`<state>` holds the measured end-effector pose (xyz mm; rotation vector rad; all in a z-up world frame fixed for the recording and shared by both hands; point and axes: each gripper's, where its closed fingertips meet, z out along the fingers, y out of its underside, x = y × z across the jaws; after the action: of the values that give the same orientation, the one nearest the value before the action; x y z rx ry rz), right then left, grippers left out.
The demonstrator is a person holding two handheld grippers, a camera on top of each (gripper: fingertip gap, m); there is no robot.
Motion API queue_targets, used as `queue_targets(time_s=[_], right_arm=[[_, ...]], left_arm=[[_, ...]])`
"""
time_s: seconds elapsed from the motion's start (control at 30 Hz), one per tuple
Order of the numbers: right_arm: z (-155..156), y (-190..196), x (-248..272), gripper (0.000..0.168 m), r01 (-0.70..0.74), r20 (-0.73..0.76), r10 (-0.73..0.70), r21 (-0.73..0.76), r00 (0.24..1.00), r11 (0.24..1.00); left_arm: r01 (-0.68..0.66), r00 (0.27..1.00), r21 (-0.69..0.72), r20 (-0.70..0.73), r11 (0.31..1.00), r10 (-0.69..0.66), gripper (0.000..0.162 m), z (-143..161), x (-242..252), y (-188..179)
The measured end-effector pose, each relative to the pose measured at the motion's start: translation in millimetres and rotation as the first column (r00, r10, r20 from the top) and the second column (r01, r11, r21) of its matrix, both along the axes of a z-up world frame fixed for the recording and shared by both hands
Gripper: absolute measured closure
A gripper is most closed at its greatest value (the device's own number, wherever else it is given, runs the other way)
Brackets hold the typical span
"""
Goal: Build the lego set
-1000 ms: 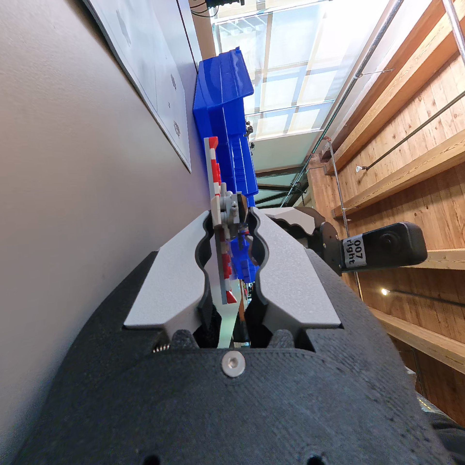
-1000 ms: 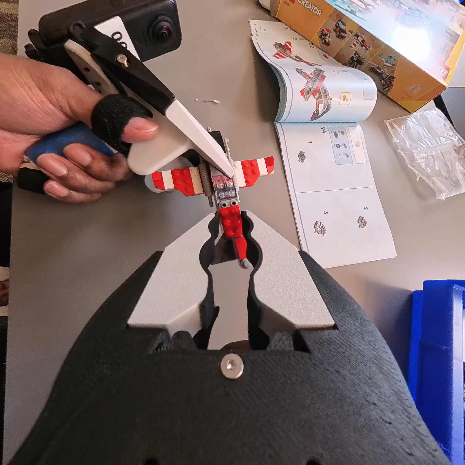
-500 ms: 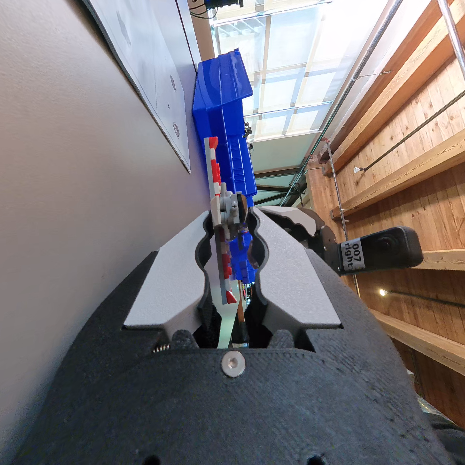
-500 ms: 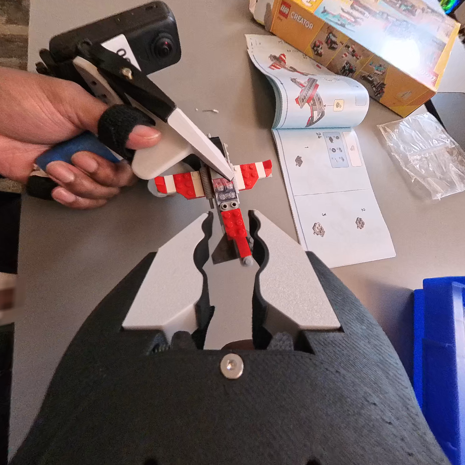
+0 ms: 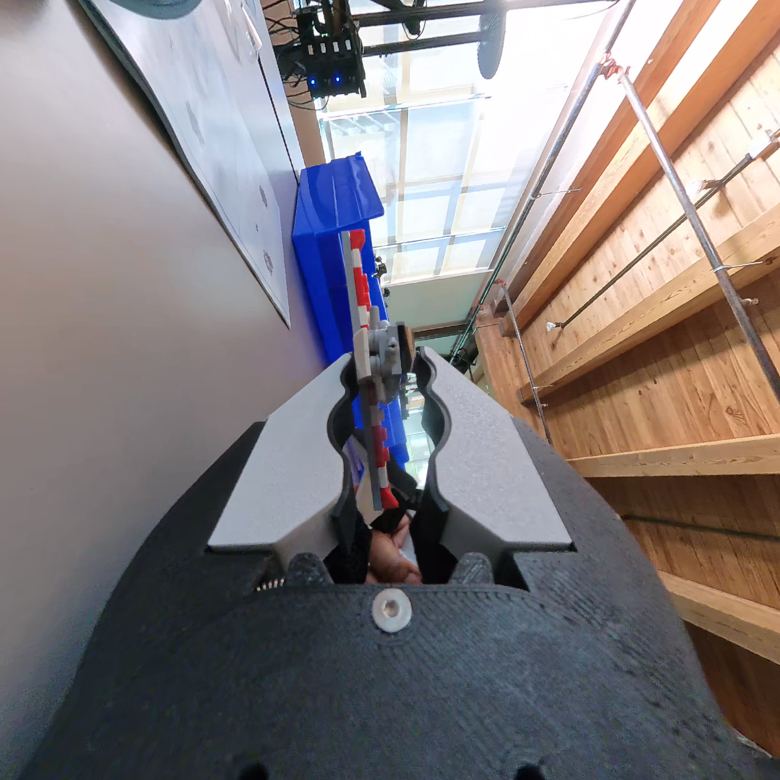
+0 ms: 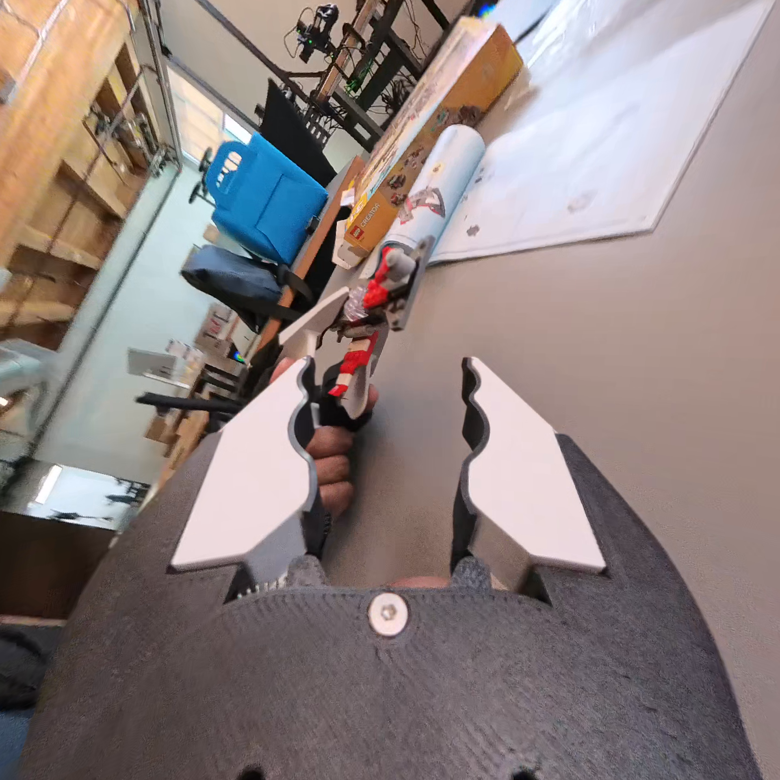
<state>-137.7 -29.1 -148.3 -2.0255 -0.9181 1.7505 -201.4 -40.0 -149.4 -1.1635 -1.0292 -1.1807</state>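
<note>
The red, white and grey Lego plane [image 5: 366, 304] is held edge-on between my left gripper's [image 5: 386, 358] fingers, which are shut on its grey middle, close beside the grey table [image 5: 105, 337]. In the right wrist view the plane [image 6: 373, 295] sits in the left gripper [image 6: 358, 318], held by a hand [image 6: 333, 464] just above the table [image 6: 591, 380]. My right gripper [image 6: 388, 361] is open and empty, a short way back from the plane and touching nothing.
The open instruction booklet [image 6: 548, 169] and the yellow Lego box [image 6: 426, 139] lie beyond the plane. A blue bin [image 5: 333, 236] stands on the table behind the plane in the left wrist view. Chairs and desks stand past the table edge. Left tips to right tips: about 7 centimeters.
My right gripper has let go of the plane's red body, opened wide, pulled back and tilted. The left gripper still holds the plane and has turned slightly.
</note>
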Motion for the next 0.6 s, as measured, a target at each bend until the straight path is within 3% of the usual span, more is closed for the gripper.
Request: queue_targets(time_s=[0.23,0.6], right_arm=[[5,-9,-24,0.095,0.022,-0.077,-0.047,-0.293,0.996,0.956],[14,-7,-38,0.100,0.057,-0.120,-0.125,-0.462,0.985,0.885]], left_arm=[[-0.050,0.998,0.034,-0.037,0.998,0.051,0.135,12,-1,-4],[-0.076,0.993,0.074,-0.085,0.994,0.082,0.135,21,0,-4]])
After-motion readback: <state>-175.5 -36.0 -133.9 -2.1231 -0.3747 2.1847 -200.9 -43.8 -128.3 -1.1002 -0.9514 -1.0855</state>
